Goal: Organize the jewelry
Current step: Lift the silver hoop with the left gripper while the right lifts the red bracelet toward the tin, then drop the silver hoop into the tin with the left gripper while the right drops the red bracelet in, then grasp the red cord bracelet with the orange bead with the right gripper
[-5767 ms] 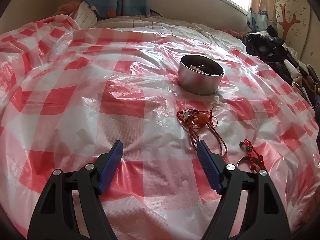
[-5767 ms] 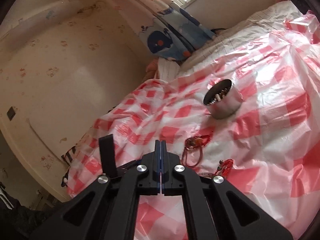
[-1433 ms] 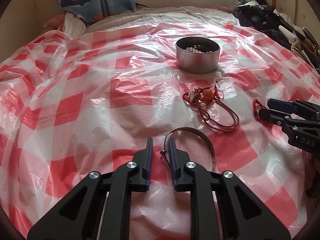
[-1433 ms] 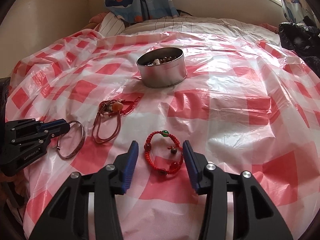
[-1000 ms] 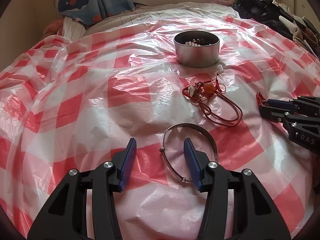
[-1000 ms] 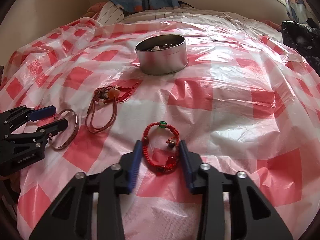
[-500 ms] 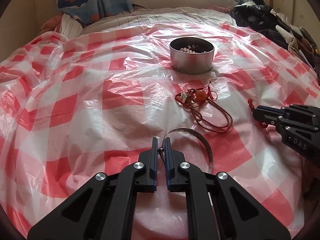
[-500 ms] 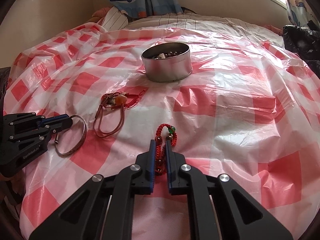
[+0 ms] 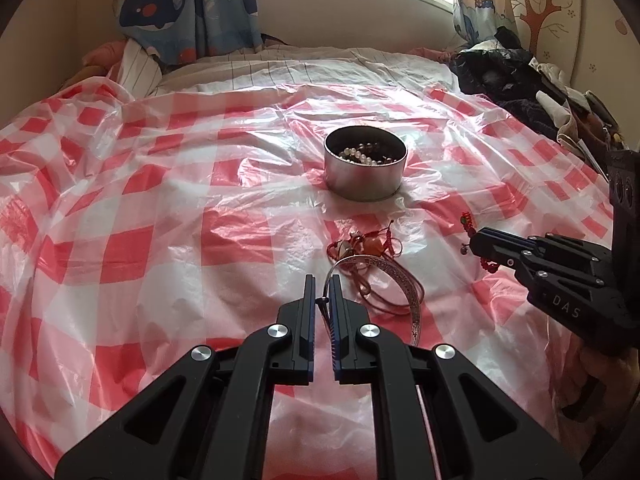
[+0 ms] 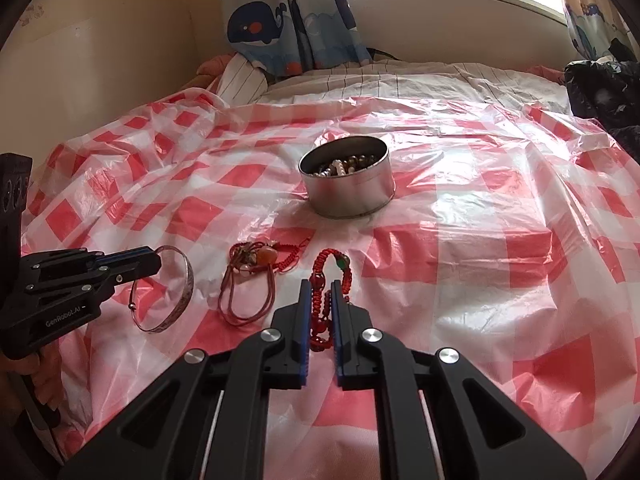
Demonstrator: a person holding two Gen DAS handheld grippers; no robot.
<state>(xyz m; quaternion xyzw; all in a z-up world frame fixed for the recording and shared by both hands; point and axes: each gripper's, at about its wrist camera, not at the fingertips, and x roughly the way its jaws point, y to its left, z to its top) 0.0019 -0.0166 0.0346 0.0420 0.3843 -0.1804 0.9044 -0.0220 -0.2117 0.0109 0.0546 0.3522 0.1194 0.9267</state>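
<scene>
Left gripper (image 9: 323, 294): jaws nearly closed on the thin rim of the silver bangle (image 10: 176, 292), which hangs tilted above the checked plastic sheet (image 9: 160, 208).
Cord necklace (image 10: 250, 280): lying loose on the sheet between the two grippers — not held.
Right gripper (image 10: 321, 304): jaws pinched on the red beaded bracelet (image 10: 326, 280), its loop squeezed flat between them.
Tin (image 10: 346, 178): upright beyond the cord necklace, open, beads already inside.
Risk, bangle: narrow hard rim — likely to pivot or slip in transit.
Risk, bracelet: the dangling loop may catch the tin wall and tip it on the soft bedding.
</scene>
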